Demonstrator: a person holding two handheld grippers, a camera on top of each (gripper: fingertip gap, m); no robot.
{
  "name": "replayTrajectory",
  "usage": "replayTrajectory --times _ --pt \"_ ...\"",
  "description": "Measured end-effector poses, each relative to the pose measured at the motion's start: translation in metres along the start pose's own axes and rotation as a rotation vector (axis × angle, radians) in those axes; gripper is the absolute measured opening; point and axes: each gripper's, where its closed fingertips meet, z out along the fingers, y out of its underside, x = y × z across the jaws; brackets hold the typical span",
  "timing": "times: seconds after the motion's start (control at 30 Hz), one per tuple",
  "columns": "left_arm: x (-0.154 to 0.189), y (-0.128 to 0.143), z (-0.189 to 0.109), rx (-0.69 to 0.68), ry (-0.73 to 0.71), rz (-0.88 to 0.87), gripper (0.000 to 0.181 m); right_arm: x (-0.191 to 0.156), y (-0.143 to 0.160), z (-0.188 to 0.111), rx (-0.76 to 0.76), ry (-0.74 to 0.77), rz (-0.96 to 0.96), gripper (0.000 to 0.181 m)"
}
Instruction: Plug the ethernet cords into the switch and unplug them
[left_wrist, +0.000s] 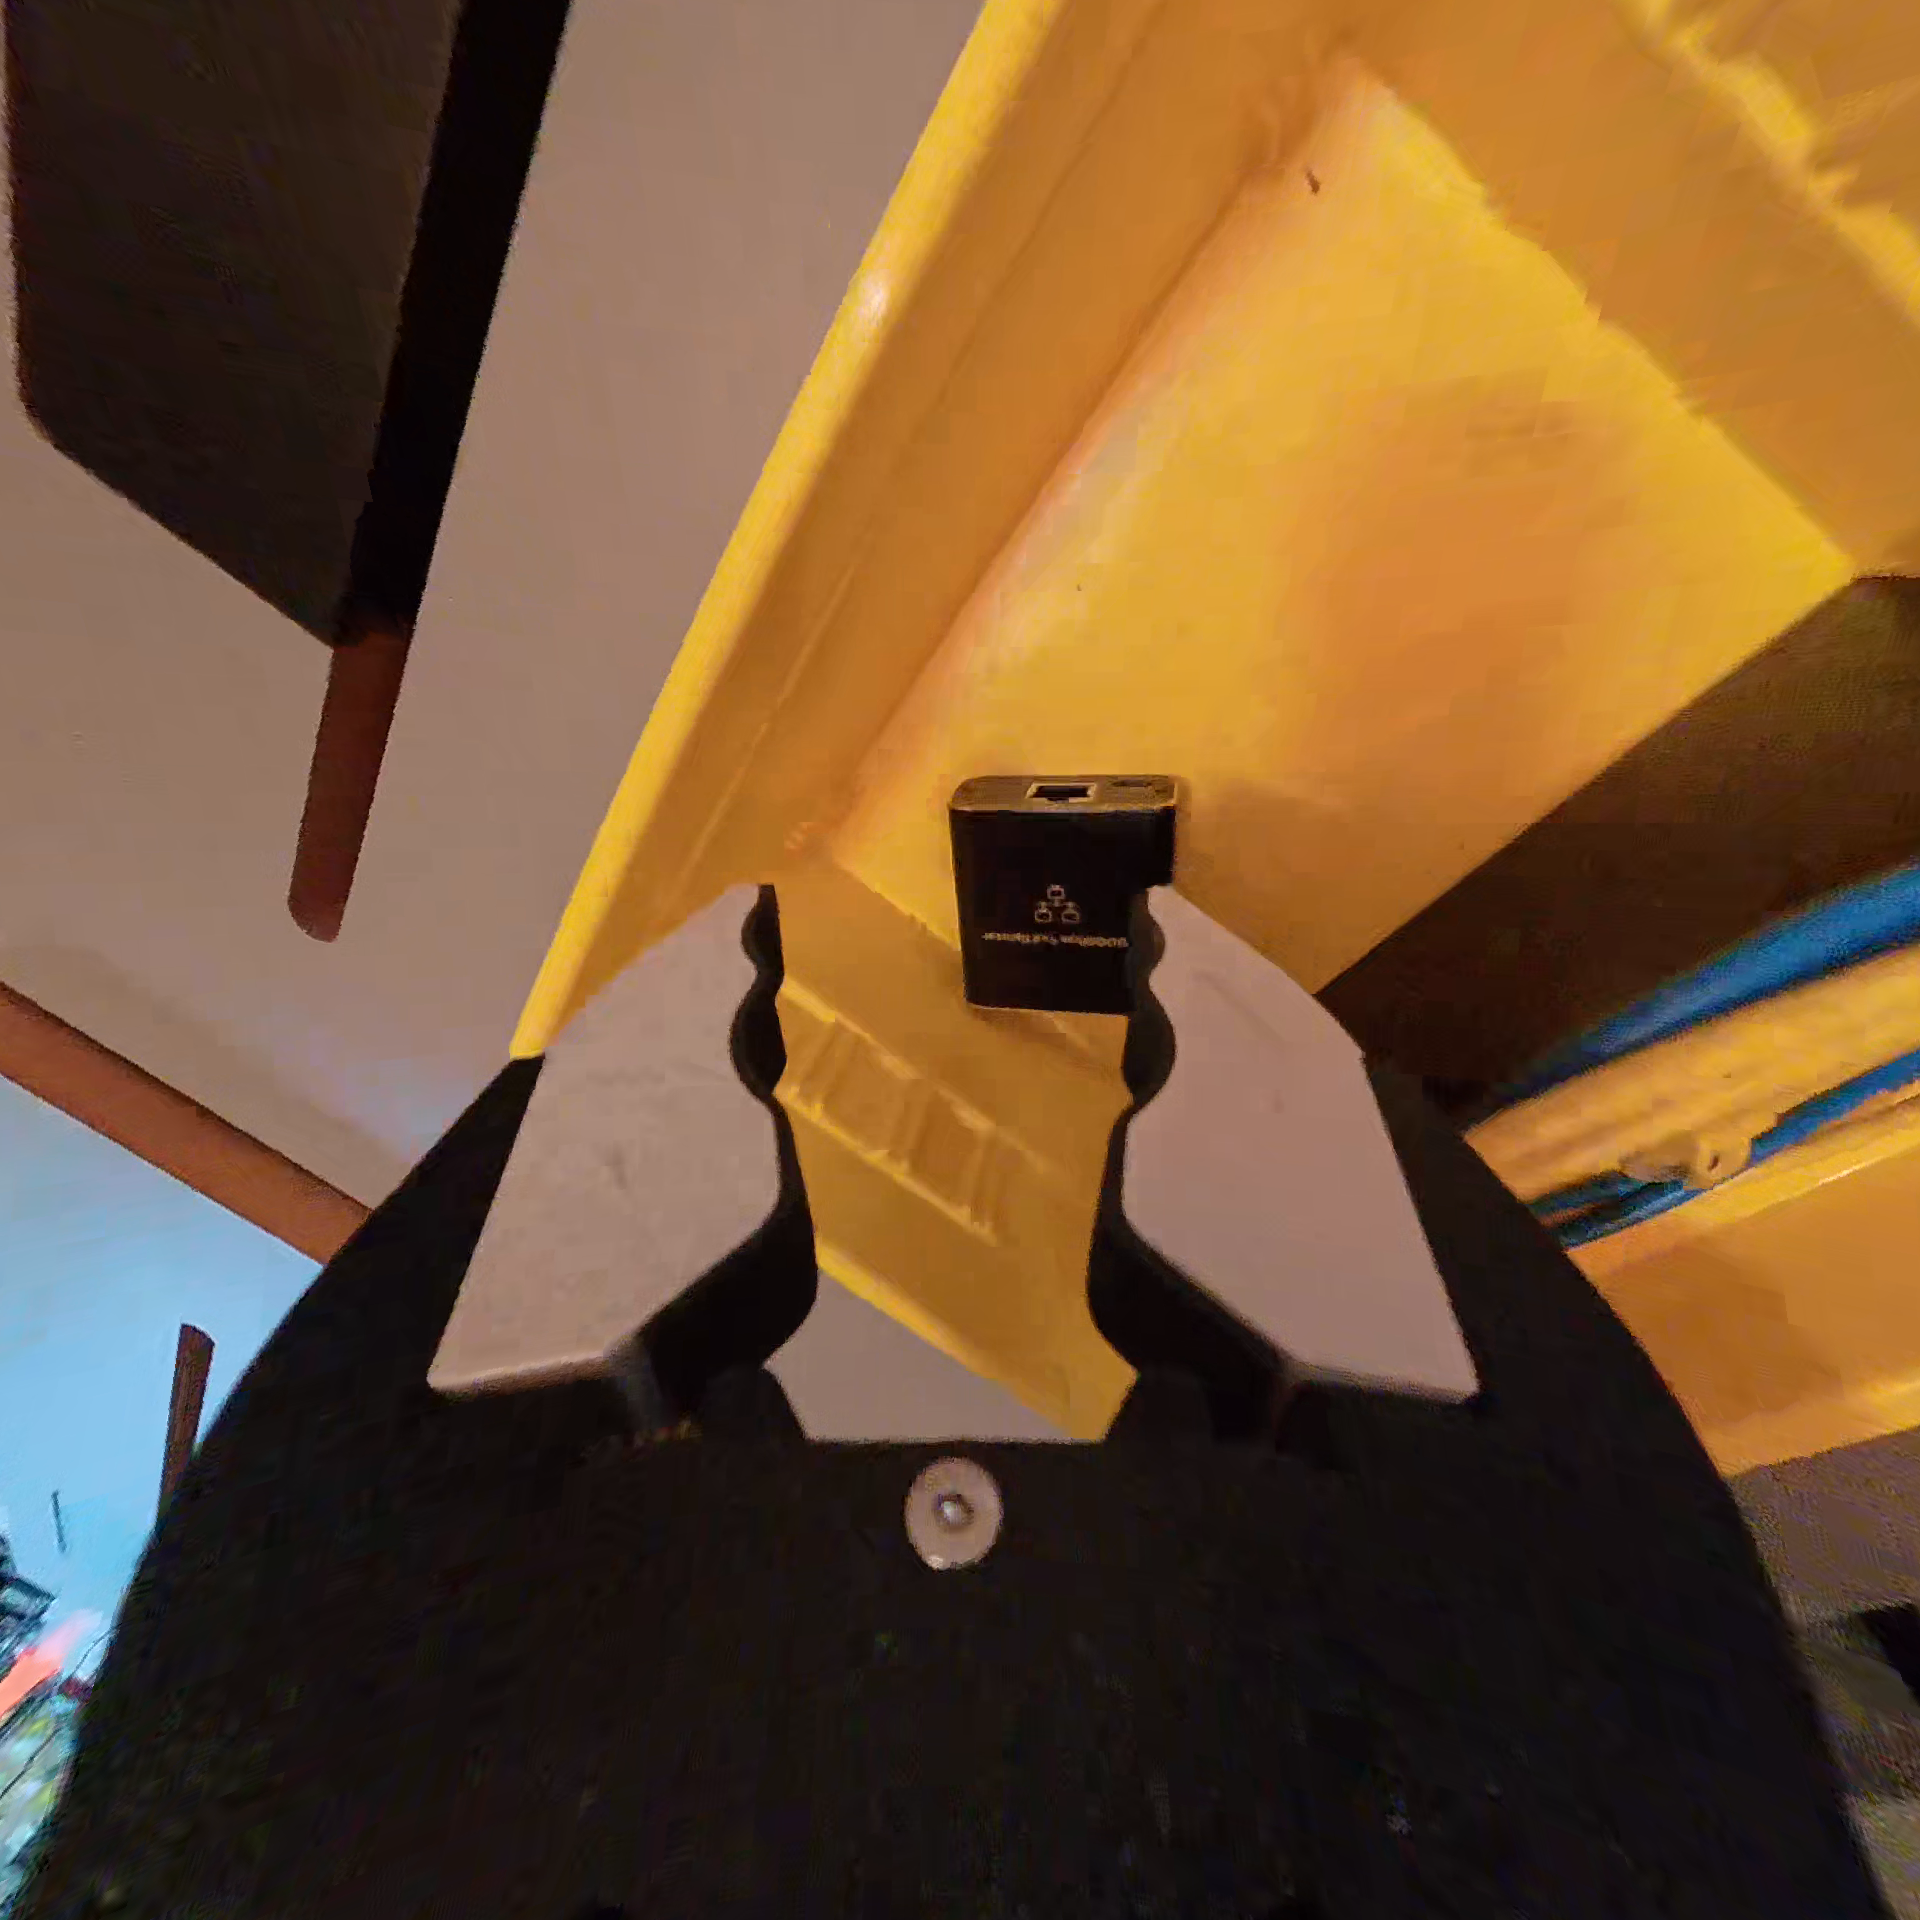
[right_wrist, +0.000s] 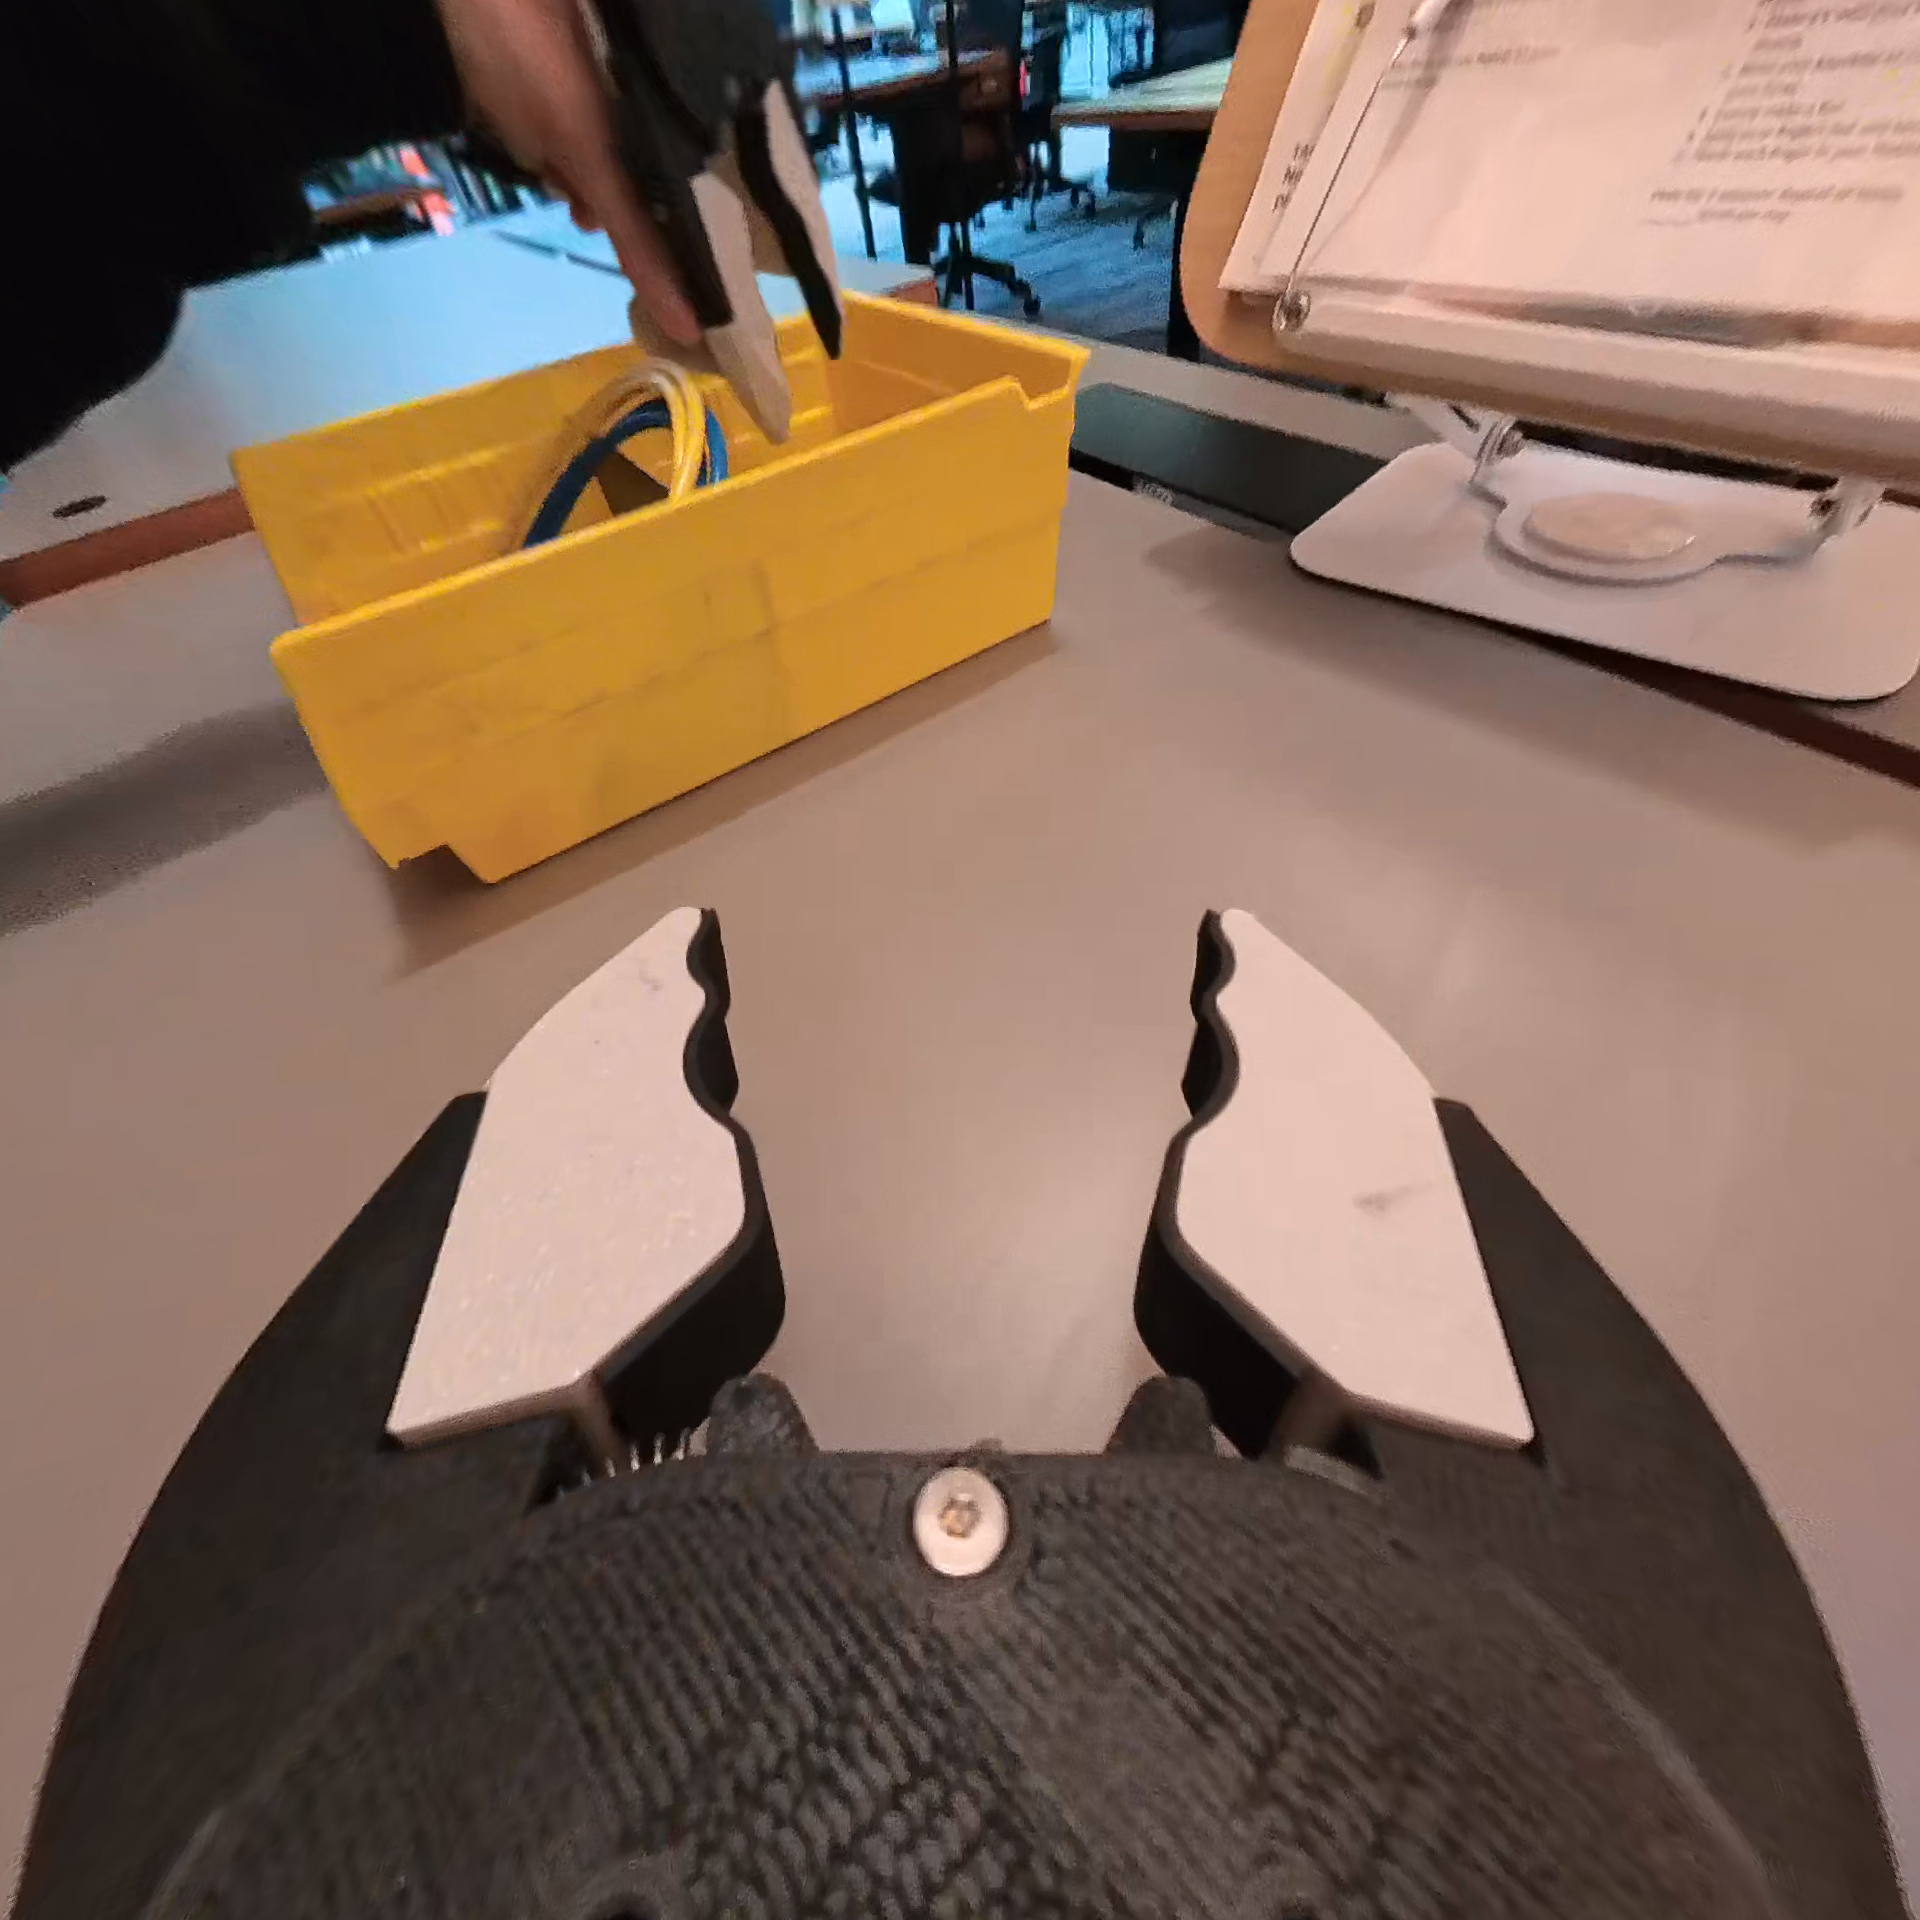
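A grey desk (right_wrist: 1091, 790) carries everything here, and behind it the room shows more desks and dark rolling chairs (right_wrist: 977, 208), blurred. On the desk sits one yellow bin (right_wrist: 665, 665), open-topped and split by a divider into two compartments, its long axis running from the near left to the far right in the right wrist view. To its right stands one white document stand (right_wrist: 1621, 582) holding printed pages.

In the nearer compartment lies a coil of ethernet cords (right_wrist: 644, 457), blue and yellow strands looped together; their number cannot be told. In the far compartment, on the bin floor close to a corner, lies one small black switch (left_wrist: 1060, 894), a flat box whose long axis runs away from the left wrist camera, its port end pointing away toward the bin's inner wall.

The left gripper (left_wrist: 951, 925), held in a person's hand (right_wrist: 582, 177), points down into that far compartment. Its fingers are apart; the switch sits off-centre between the tips, against the right-hand finger (left_wrist: 1148, 997) and clear of the other, not clamped.

The right gripper (right_wrist: 956, 935) hovers low over bare desk, well apart from the bin, fingers spread wide and holding nothing.
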Motion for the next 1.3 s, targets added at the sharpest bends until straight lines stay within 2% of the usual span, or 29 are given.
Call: replayTrajectory --times 0.03,0.13,0.23,0.37,0.5,0.63,0.77,0.9,1.0,1.1,1.17,1.23,1.3 --pt "0.003 0.0 0.01 -0.056 0.035 0.002 0.063 0.003 0.006 0.0 -0.032 0.011 -0.007 0.086" --pt "0.019 0.008 0.037 -0.199 0.154 -0.012 0.066 0.024 0.027 -0.006 -0.158 0.119 -0.046 0.086" --pt "0.021 0.017 0.056 -0.275 0.141 -0.014 0.07 0.054 0.039 -0.019 -0.253 0.302 -0.074 0.081" --pt "0.025 0.016 0.06 -0.242 0.198 -0.075 0.06 0.08 0.045 -0.037 -0.324 0.464 -0.091 0.073" --pt "0.018 0.016 0.061 -0.163 0.18 -0.089 0.06 0.092 0.042 -0.05 -0.262 0.506 0.027 0.068" --pt "-0.004 0.027 0.061 -0.095 0.043 -0.104 0.06 0.099 0.038 -0.058 -0.227 0.523 0.06 0.065" --pt "-0.035 0.039 0.049 0.039 -0.104 -0.178 0.06 0.089 0.039 -0.046 -0.235 0.466 0.015 0.068" --pt "-0.048 0.032 0.004 0.304 -0.165 -0.248 0.06 0.065 0.03 -0.026 -0.193 0.354 -0.051 0.071" --pt "-0.037 0.008 -0.06 0.595 -0.158 -0.253 0.06 0.041 0.013 -0.014 -0.106 0.252 -0.143 0.075" --pt "0.019 -0.023 -0.132 0.947 -0.001 -0.19 0.06 0.003 -0.012 -0.005 0.062 0.079 -0.19 0.079" --pt "0.072 -0.037 -0.171 1.128 0.108 -0.116 0.06 -0.031 -0.032 -0.004 0.193 -0.082 -0.155 0.08" --pt "0.131 -0.048 -0.201 1.292 0.214 -0.035 0.06 -0.055 -0.046 -0.002 0.283 -0.171 -0.133 0.081" --pt "0.188 -0.055 -0.214 1.406 0.317 0.031 0.06 -0.077 -0.054 0.001 0.33 -0.203 -0.152 0.089"
